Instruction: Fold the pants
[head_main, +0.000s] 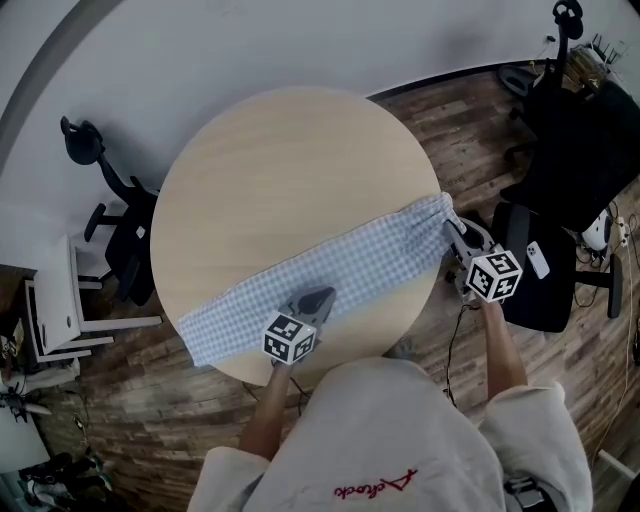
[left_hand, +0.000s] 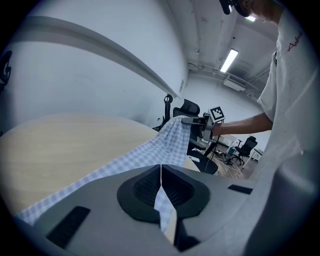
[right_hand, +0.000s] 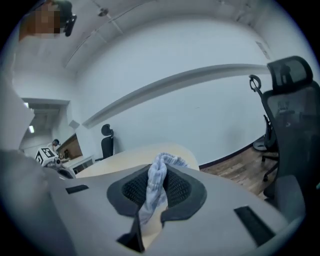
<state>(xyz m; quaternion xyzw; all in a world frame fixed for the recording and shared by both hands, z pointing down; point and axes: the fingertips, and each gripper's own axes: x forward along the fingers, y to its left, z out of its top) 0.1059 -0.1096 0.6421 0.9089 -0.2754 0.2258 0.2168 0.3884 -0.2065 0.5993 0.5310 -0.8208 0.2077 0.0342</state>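
The checked pants (head_main: 340, 270) stretch in a long band across the round table (head_main: 290, 160), from lower left to its right edge. The left gripper (head_main: 316, 298) pinches their near edge at lower centre, and the right gripper (head_main: 457, 235) is clamped on the bunched end at right.

Pants (head_main: 340, 270) stretch across the near half of the table (head_main: 290, 170); left gripper (head_main: 318, 298) at their middle; right gripper (head_main: 452, 232) at their right end.

Round light-wood table (head_main: 290, 170) at frame centre. Blue checked pants (head_main: 340, 265) stretched across lower half, left edge to right edge.
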